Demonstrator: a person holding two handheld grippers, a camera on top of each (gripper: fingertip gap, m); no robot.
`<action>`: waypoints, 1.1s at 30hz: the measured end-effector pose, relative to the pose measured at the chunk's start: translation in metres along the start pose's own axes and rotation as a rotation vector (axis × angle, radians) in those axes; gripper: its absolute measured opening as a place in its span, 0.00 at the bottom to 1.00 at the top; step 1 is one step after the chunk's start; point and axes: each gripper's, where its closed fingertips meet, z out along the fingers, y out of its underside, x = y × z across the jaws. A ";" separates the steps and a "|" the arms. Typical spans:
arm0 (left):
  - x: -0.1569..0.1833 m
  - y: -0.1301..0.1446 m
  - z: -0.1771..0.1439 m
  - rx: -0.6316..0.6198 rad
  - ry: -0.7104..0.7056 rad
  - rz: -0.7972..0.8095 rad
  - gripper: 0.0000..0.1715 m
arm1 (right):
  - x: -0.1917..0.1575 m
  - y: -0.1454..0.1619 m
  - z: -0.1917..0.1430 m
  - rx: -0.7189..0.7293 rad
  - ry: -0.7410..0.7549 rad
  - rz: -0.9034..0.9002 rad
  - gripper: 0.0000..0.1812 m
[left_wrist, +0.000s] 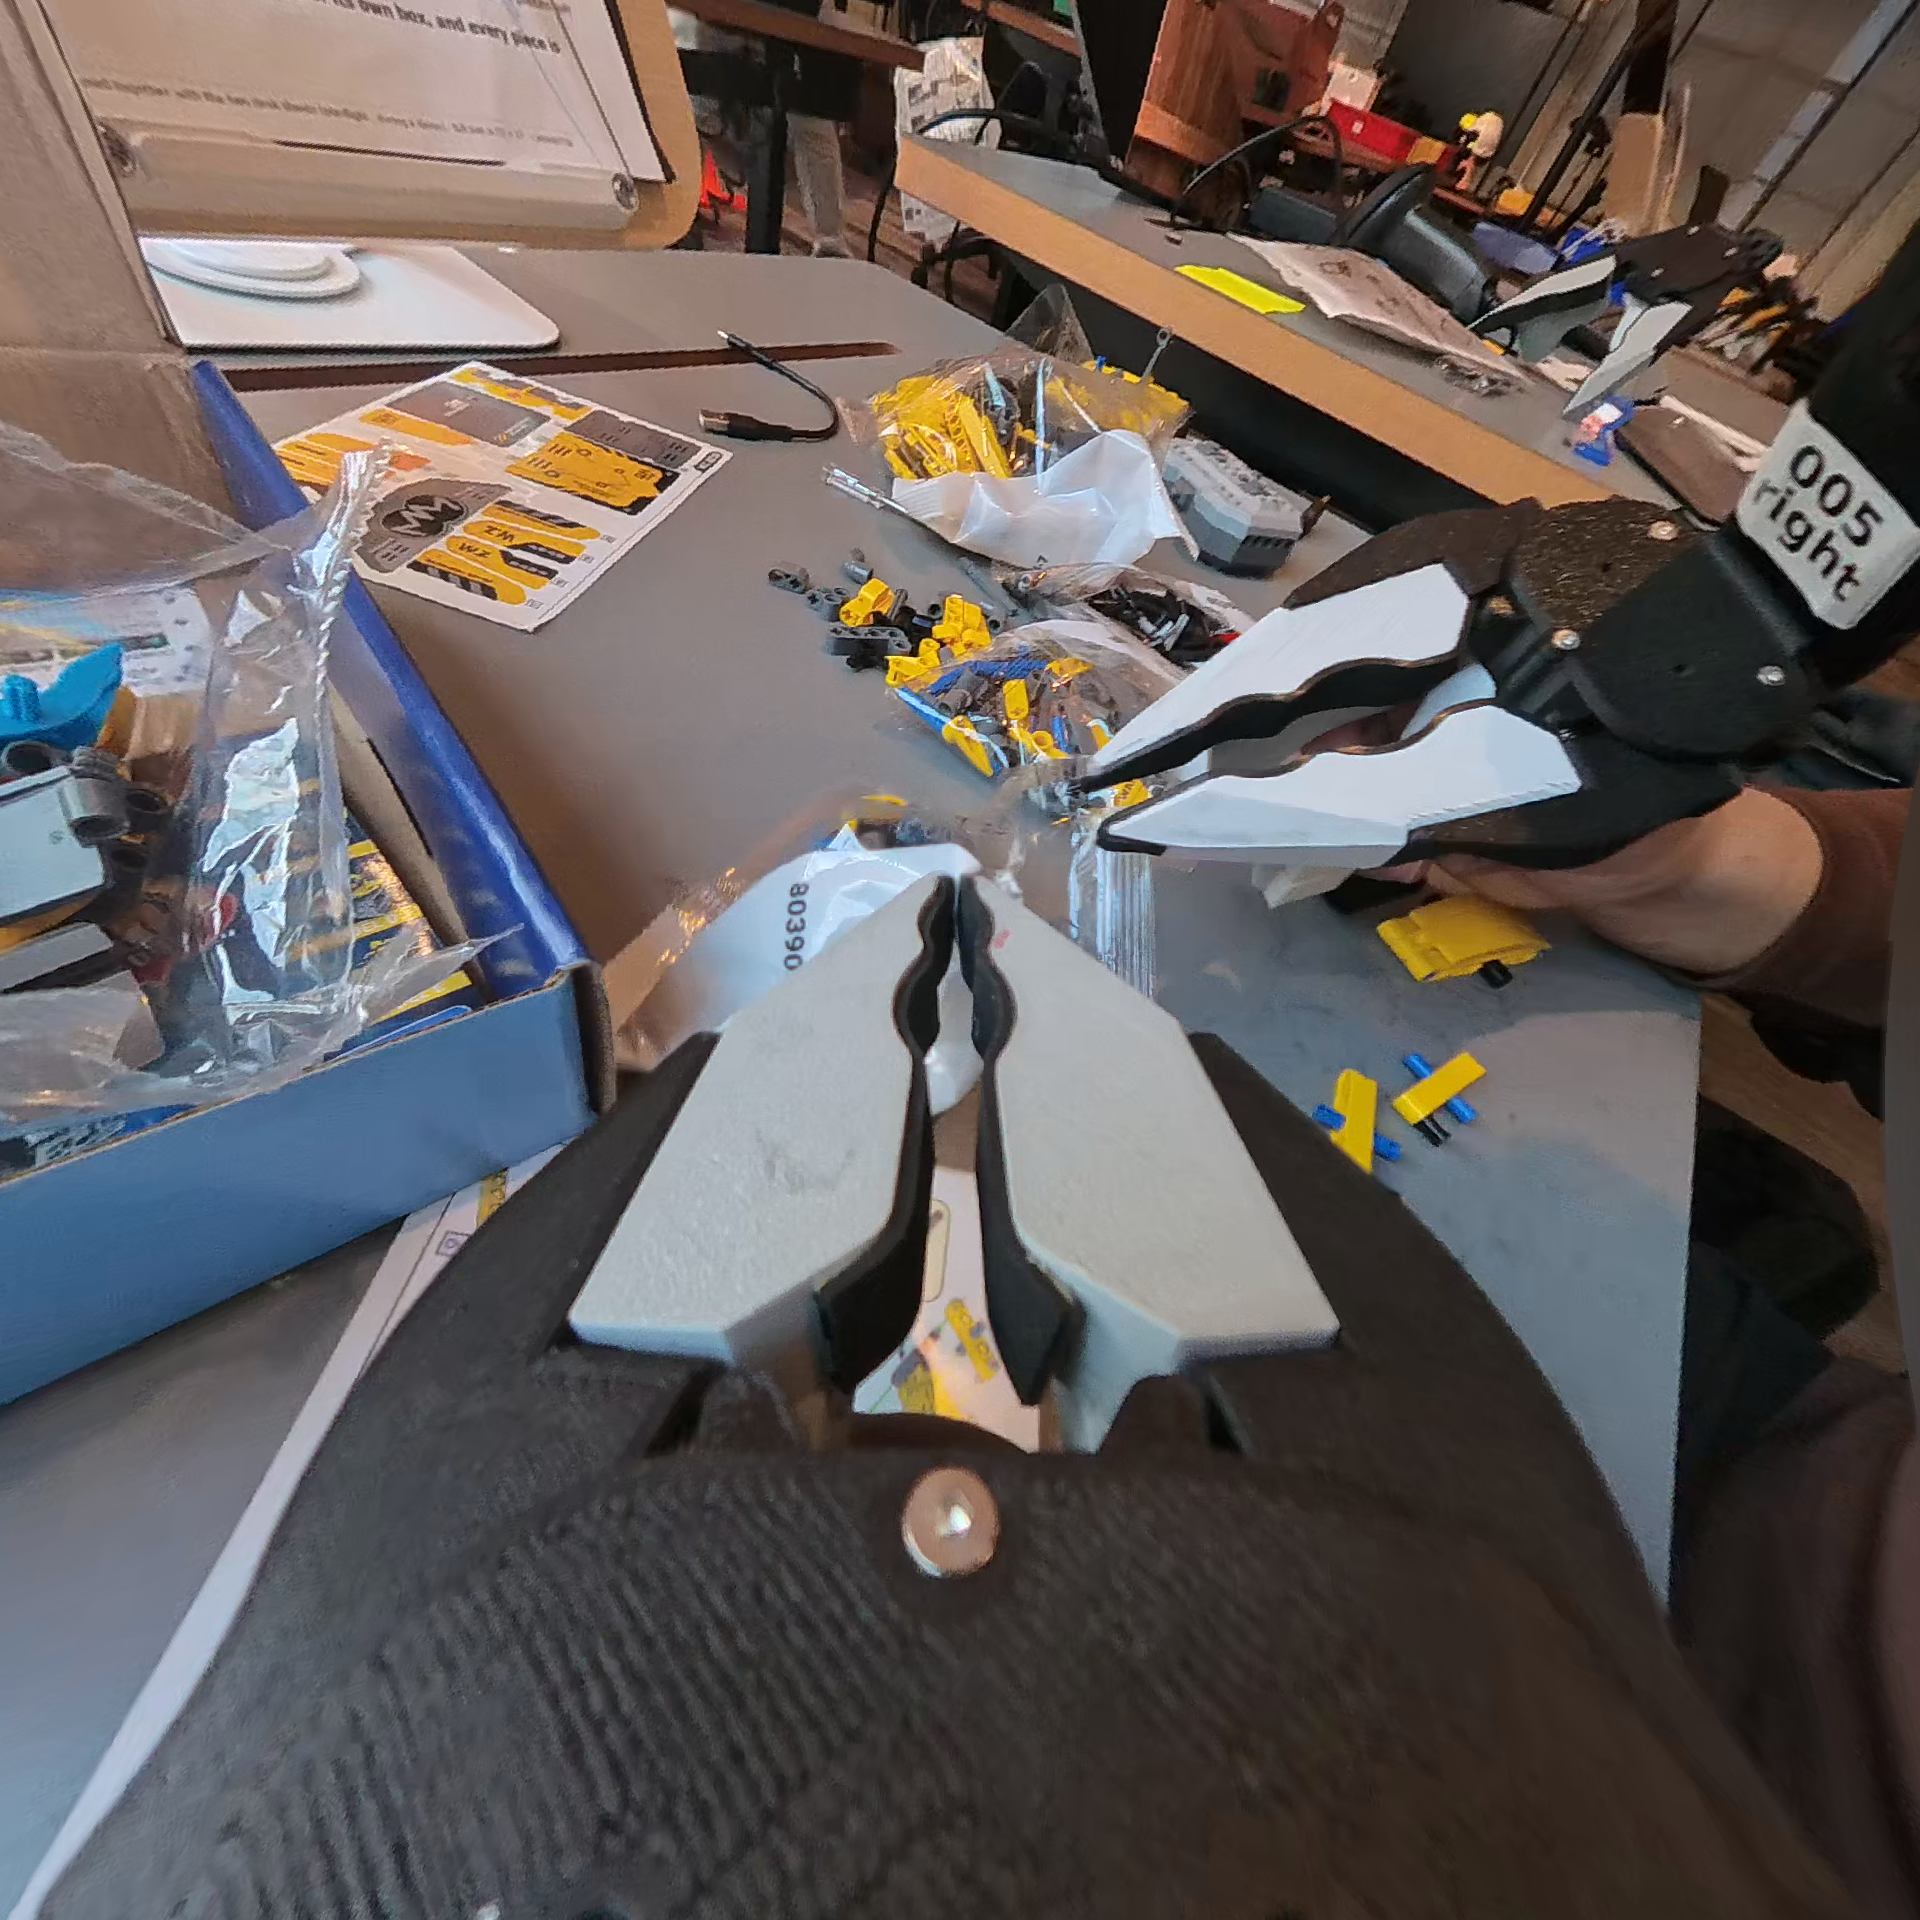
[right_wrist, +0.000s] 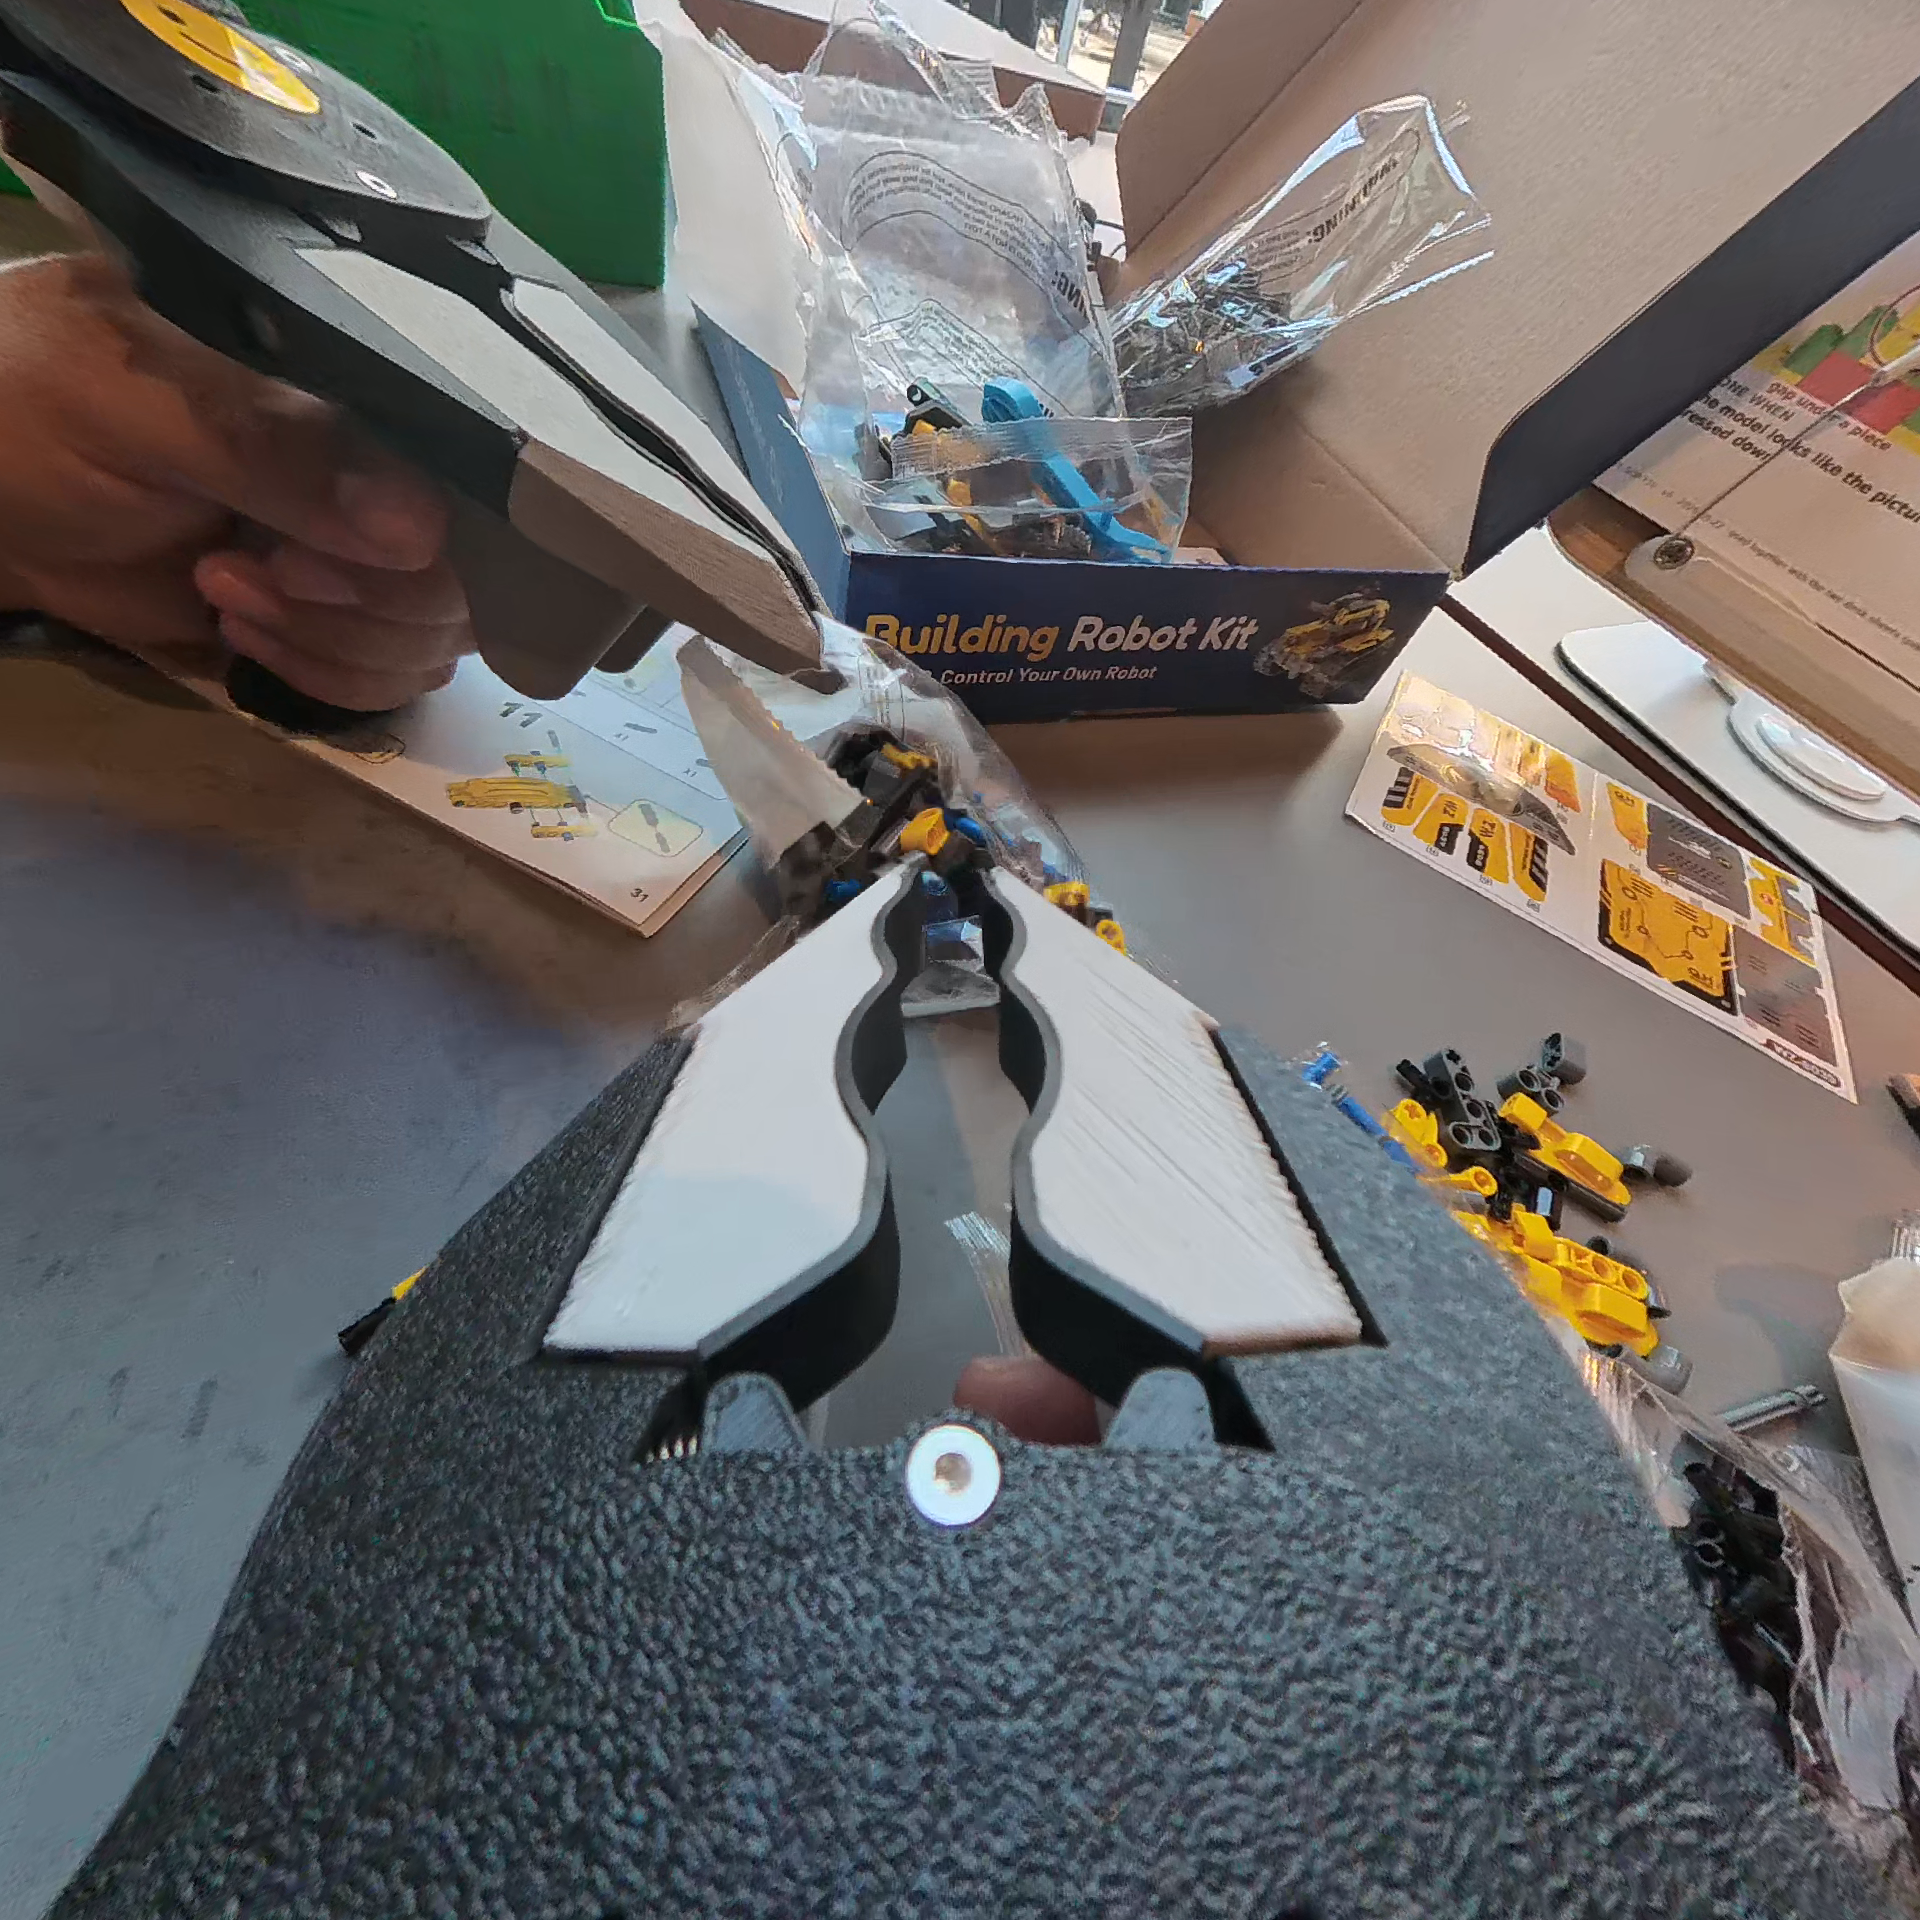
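We work on a grey bench (left_wrist: 675, 748). An open blue cardboard kit box (right_wrist: 1143, 644) sits at its left edge, filled with clear bags of parts. A printed sticker sheet (left_wrist: 499, 488) lies flat toward the far edge, beyond the box. An instruction booklet (right_wrist: 582, 810) lies open at the near edge, partly under the left gripper.

The left gripper (left_wrist: 954, 899) has its fingers closed almost tip to tip. They are clamped on the upper edge of a small clear parts bag (right_wrist: 914, 800).

The right gripper (right_wrist: 956, 878) has its tips only narrowly apart. The plastic at the other side of the same bag lies between them, and they appear to pinch it.

The bag hangs between the two grippers, over the middle of the bench toward the near edge. It holds small yellow, black and blue pieces.

A loose pile of yellow and black pieces (right_wrist: 1527, 1174) lies to the right. A few yellow pieces with blue pins (left_wrist: 1392, 1101) rest close to the near right edge.

Hazards, in our judgement:
- The thin plastic may slip from either set of tips, since the grip area is small.
- If the film tears suddenly, the pieces may scatter and roll off the near edge.
- A sweep of the right gripper may knock the pinned pieces off the bench.
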 end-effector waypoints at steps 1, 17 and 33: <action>0.002 0.000 0.000 0.003 0.009 0.002 0.00 | 0.000 0.000 0.000 0.002 -0.001 0.002 0.05; 0.008 0.002 0.002 -0.009 0.008 0.053 0.00 | -0.009 0.004 0.000 -0.018 -0.044 -0.035 0.06; 0.010 0.002 0.002 -0.012 0.029 0.048 0.00 | -0.009 0.005 0.000 -0.026 -0.043 -0.041 0.03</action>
